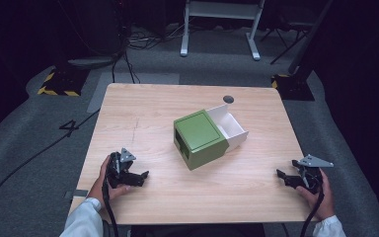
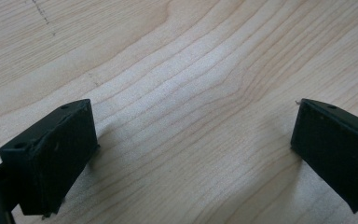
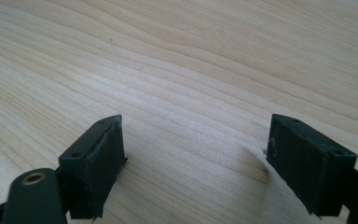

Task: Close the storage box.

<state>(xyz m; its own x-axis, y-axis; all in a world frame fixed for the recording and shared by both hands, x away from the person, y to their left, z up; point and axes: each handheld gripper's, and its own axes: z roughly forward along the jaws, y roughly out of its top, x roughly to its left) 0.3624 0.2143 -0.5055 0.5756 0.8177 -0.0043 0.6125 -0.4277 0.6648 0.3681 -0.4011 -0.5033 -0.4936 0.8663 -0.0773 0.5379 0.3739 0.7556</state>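
Your left claw (image 1: 137, 176) and right claw (image 1: 285, 177) both rest wide open and empty on the bench (image 1: 143, 118), green box (image 1: 200, 138) with its white drawer (image 1: 231, 126) ahead between them, well apart

A green box (image 1: 200, 139) with a white drawer (image 1: 231, 126) pulled out toward the far right stands mid-table, the one obstacle on the wooden table (image 1: 153, 106). Bare wood lies all around it. The left gripper (image 1: 137, 177) and right gripper (image 1: 285, 177) rest near the front corners, jaws spread over bare wood, well apart from the box.
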